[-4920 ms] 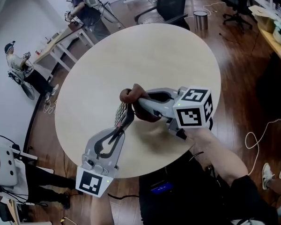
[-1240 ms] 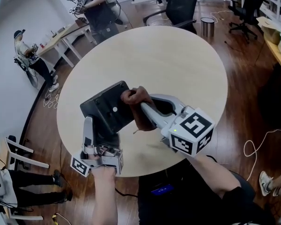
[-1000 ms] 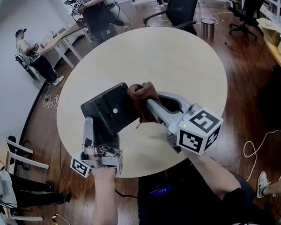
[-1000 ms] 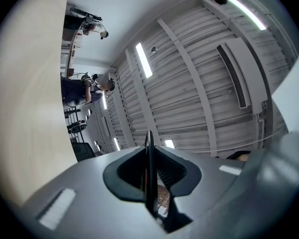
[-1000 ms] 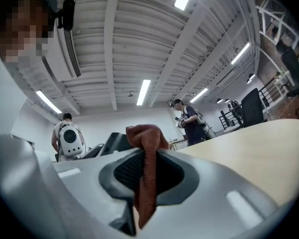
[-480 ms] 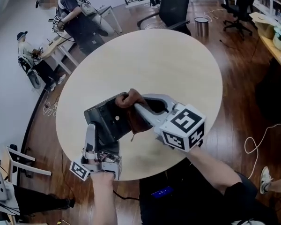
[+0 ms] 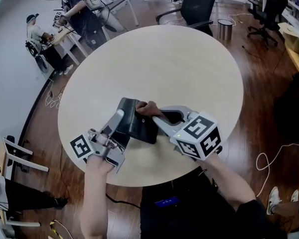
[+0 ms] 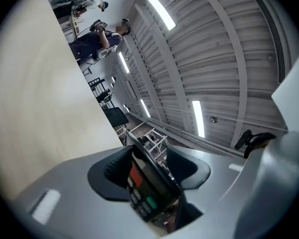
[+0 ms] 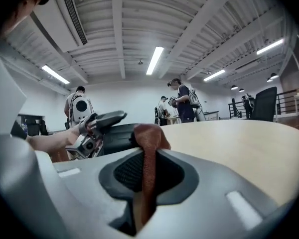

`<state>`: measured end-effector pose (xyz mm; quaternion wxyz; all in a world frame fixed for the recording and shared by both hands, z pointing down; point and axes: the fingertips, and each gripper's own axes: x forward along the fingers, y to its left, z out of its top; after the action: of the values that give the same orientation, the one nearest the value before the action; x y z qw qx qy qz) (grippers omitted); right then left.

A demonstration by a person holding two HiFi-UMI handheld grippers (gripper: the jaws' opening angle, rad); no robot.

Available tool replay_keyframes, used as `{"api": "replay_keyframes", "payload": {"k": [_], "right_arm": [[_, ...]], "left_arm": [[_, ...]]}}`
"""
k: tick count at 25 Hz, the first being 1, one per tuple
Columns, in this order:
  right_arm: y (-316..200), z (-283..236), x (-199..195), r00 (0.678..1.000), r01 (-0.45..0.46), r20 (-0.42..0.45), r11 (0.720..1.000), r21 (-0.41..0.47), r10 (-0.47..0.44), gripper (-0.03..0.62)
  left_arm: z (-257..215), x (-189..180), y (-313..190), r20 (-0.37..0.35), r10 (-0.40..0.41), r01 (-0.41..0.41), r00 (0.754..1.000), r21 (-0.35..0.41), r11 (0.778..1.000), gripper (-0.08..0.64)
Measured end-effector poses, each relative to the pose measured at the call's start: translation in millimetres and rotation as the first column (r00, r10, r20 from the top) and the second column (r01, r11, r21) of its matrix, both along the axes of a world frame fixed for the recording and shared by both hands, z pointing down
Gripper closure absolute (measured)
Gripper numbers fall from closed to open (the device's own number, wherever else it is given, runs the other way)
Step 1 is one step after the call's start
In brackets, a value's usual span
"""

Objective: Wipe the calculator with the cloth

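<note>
The calculator (image 7: 137,122) is a dark slab over the near-left part of the round table (image 7: 179,63), just inside its near edge. It lies between the jaws of the left gripper (image 7: 120,121). The head view shows only a plain dark face of it. The left gripper view alone shows the keypad, with a red key and a green key, and the body standing slantwise in the jaw gap. These jaws have just been opening. They now stand apart with the calculator between them, and dark gaps show beside it, so the pads do not press on it. No view confirms whether the calculator rests on the table. The brown cloth (image 7: 147,108) sits against the calculator's edge toward the table centre. The right gripper (image 7: 152,112) is clamped on it. The right gripper view shows what the head view does not: a strip of cloth runs down between the two pads and a bunch stands above the tips. Beyond the bunch, that view shows the calculator and the left gripper with the hand (image 9: 55,139) that holds it. The head view alone shows both marker cubes near the table's near edge. Past the table's far-left edge, people (image 7: 74,9) stand at a desk.
</note>
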<state>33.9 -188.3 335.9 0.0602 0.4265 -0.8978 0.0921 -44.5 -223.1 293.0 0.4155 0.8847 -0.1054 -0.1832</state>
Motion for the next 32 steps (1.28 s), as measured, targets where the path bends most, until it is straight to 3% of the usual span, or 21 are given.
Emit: {"api": "replay_keyframes", "payload": {"k": [3, 5, 6, 7, 9, 13, 16, 18, 20, 23, 26, 29, 32], "right_arm": [[-4, 7, 3, 0.999, -0.012, -0.037, 1.000, -0.005, 0.012, 0.541], [-5, 8, 4, 1.000, -0.011, -0.023, 1.000, -0.014, 0.011, 0.541], [-5, 7, 3, 1.000, -0.006, -0.001, 1.000, -0.023, 0.006, 0.541], [-5, 6, 2, 1.000, 0.001, 0.024, 0.999, -0.033, 0.000, 0.541], [-4, 4, 1, 0.997, 0.018, 0.074, 0.998, -0.052, -0.014, 0.541], [-4, 1, 3, 0.984, 0.060, 0.171, 0.994, -0.089, -0.044, 0.541], [-5, -2, 8, 0.967, 0.100, 0.246, 0.989, -0.111, -0.070, 0.541], [-5, -5, 9, 0.959, 0.113, 0.273, 0.987, -0.110, -0.079, 0.541], [-3, -6, 11, 0.959, 0.112, 0.273, 0.989, -0.099, -0.081, 0.541], [0, -14, 23, 0.966, 0.073, 0.254, 0.995, -0.066, -0.054, 0.541], [9, -44, 25, 0.980, 0.039, 0.194, 0.999, 0.023, -0.042, 0.541], [34, -89, -7, 0.983, 0.123, 0.117, 0.983, 0.136, -0.139, 0.541], [56, -103, -49, 0.974, 0.227, -0.041, 0.955, 0.192, -0.223, 0.541]], "left_arm": [[1, 28, 11, 0.062, 0.017, -0.023, 0.998, 0.097, 0.995, 0.223], [7, 44, 20, 0.175, -0.016, -0.024, 0.984, 0.223, 0.974, 0.150], [9, 49, 25, 0.233, -0.041, -0.029, 0.972, 0.292, 0.956, 0.087], [11, 53, 29, 0.275, -0.066, -0.035, 0.959, 0.348, 0.937, 0.071], [14, 58, 34, 0.343, -0.110, -0.051, 0.933, 0.428, 0.902, 0.067], [28, 67, 39, 0.492, -0.191, -0.148, 0.849, 0.570, 0.809, 0.069], [39, 65, 35, 0.536, -0.245, -0.163, 0.808, 0.602, 0.782, 0.109], [42, 61, 31, 0.558, -0.273, -0.164, 0.784, 0.609, 0.776, 0.183], [42, 59, 31, 0.567, -0.284, -0.166, 0.773, 0.614, 0.772, 0.196], [39, 62, 36, 0.581, -0.304, -0.199, 0.755, 0.645, 0.738, 0.224], [34, 63, 42, 0.605, -0.330, -0.259, 0.725, 0.683, 0.683, 0.257], [27, 63, 50, 0.619, -0.361, -0.317, 0.697, 0.718, 0.619, 0.297], [23, 65, 57, 0.626, -0.371, -0.345, 0.685, 0.728, 0.592, 0.388]]}}
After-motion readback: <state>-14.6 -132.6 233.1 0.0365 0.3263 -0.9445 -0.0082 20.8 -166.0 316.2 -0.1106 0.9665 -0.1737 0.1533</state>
